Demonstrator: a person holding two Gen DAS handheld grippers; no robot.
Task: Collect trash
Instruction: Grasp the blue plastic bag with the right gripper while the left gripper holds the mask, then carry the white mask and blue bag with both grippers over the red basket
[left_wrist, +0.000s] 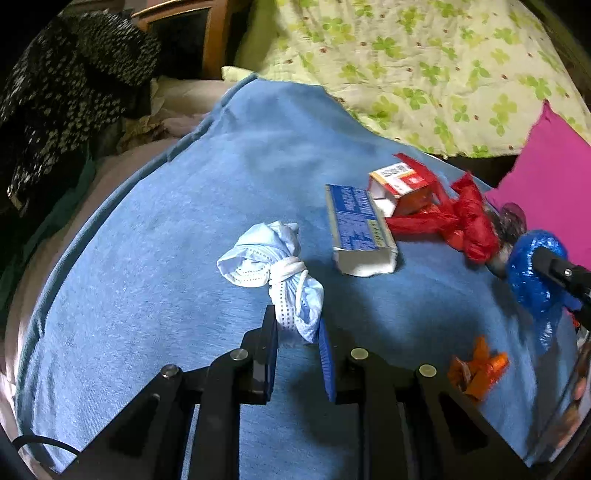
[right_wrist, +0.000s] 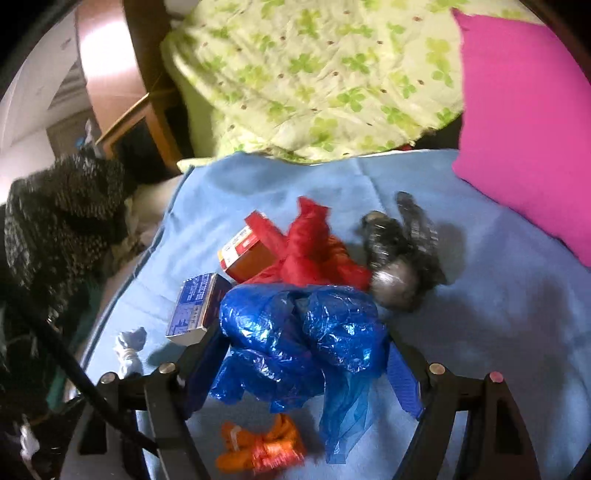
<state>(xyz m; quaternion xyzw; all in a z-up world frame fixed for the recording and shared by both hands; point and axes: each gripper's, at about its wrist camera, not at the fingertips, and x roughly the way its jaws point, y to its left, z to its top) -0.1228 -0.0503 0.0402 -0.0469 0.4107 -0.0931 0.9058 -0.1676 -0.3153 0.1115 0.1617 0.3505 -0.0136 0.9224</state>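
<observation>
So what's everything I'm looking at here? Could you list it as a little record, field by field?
surface: blue blanket on a bed
left gripper: fingers closed on the knotted face mask
right gripper: fingers around the blue plastic bag
other trash: blue box, orange box, red bag, orange wrapper, dark bag
bedding: green-flowered quilt, pink pillow

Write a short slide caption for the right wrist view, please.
Right tool holds a blue bag above the blue blanket, with other trash scattered nearby.
</observation>
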